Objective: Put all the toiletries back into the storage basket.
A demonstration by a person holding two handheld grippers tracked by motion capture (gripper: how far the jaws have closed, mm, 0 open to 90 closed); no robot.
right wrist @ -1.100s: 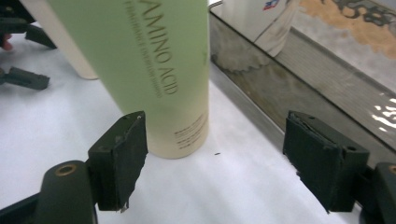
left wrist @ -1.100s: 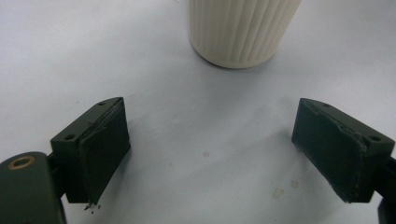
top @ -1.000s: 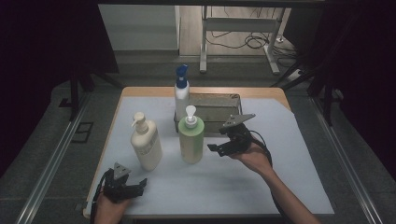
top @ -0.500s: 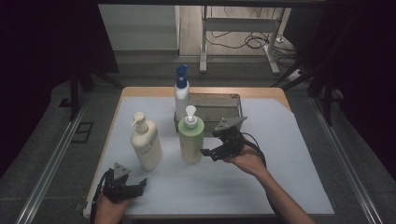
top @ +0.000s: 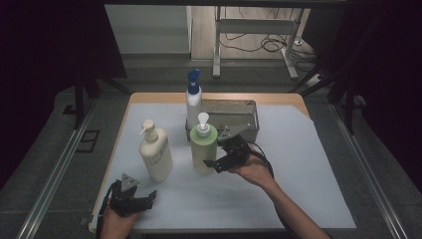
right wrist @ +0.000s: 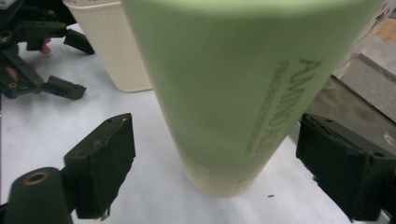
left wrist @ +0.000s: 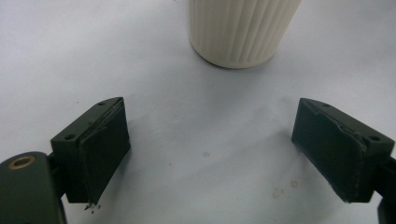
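Note:
A green pump bottle stands upright mid-table on the white sheet. My right gripper reaches it from the right, low on its body. In the right gripper view the green bottle stands between the two jaws of the right gripper with a gap on each side; the jaws have just been opening. A cream pump bottle stands to its left. My left gripper rests open near the front left edge. Its own view has the left gripper with bare sheet between the jaws and the cream bottle's base ahead.
A white bottle with a blue spray top stands behind the green one, beside a grey metal tray. The sheet's right half is bare. Dark floor and a rail border the table on both sides.
My right gripper has moved left toward the green bottle, and its jaws now straddle the bottle's lower body. The left hand and the bottles have not moved.

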